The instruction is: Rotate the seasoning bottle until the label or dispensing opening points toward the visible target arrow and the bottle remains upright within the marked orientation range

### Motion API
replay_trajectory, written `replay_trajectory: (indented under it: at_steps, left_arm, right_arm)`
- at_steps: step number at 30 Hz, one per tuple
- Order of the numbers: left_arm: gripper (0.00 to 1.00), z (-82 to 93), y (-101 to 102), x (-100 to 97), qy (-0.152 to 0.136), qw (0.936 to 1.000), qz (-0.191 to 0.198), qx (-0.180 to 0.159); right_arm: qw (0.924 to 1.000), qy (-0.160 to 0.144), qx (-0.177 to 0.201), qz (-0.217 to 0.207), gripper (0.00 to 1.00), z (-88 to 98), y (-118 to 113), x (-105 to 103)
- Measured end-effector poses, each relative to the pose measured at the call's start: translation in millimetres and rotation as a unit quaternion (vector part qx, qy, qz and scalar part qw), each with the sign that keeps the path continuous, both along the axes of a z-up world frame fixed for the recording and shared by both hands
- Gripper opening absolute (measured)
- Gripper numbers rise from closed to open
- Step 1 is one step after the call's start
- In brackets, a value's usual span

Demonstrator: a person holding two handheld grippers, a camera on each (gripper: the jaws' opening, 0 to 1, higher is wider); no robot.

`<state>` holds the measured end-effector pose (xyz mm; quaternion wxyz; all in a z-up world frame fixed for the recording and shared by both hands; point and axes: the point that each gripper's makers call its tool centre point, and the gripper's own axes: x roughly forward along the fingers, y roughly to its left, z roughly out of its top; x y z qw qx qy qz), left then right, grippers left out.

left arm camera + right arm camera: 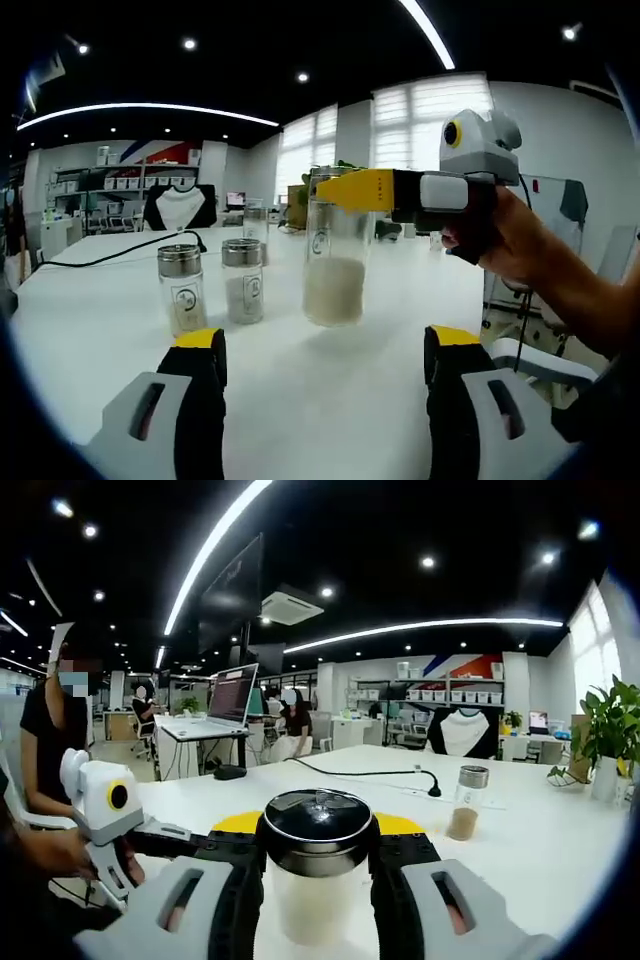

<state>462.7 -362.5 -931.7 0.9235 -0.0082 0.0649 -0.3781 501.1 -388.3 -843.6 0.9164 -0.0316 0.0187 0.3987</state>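
A tall glass seasoning bottle (335,255) with white grains in its lower part stands upright on the white table (300,400). My right gripper (340,190) comes in from the right, held by a hand, its yellow jaws shut around the bottle's top. In the right gripper view the bottle's black lid (318,830) sits between the jaws of the right gripper (318,865). My left gripper (328,345) is open, low in front of the bottle and apart from it. The left gripper (130,840) also appears at the left of the right gripper view.
Two shorter metal-capped bottles (182,287) (243,280) stand left of the tall one, and a small bottle of brown seasoning (467,802) stands further off. A black cable (110,255) crosses the table. A person (55,740) stands at the left, and a potted plant (610,730) sits at the right.
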Motion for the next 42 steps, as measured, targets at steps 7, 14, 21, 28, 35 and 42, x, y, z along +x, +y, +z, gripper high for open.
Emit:
replay_trajectory:
  at_steps: [7, 14, 21, 28, 35, 42]
  left_arm:
    - [0.82, 4.8, -12, -5.4, -0.024, 0.9997, -0.006, 0.0]
    - [0.77, 7.4, -20, -8.6, -0.038, 0.9991, -0.018, 0.005]
    - [0.72, 4.5, -32, -14.1, -0.041, 0.9985, -0.033, 0.014]
    - [0.65, -8.6, -43, -20.3, -0.045, 0.9958, -0.052, 0.06]
    - [0.59, -8.0, -40, -18.9, -0.038, 0.9969, -0.05, 0.048]
    - [0.44, -0.5, -39, -23.4, -0.05, 0.9959, -0.067, 0.034]
  right_arm:
    - [0.9998, -0.003, -0.007, 0.021, 0.38, -3.3, 7, -24]
    - [0.9997, -0.014, -0.001, 0.022, 0.38, -3.5, 4, -43]
    - [0.9992, -0.015, -0.002, 0.036, 0.38, -6.5, 6, -55]
    - [0.9986, -0.007, -0.005, 0.053, 0.38, -18.0, 17, -60]
    - [0.9977, -0.008, -0.001, 0.067, 0.38, -14.8, 25, -66]
    - [0.9968, -0.002, 0.01, 0.08, 0.38, -8.7, 24, -70]
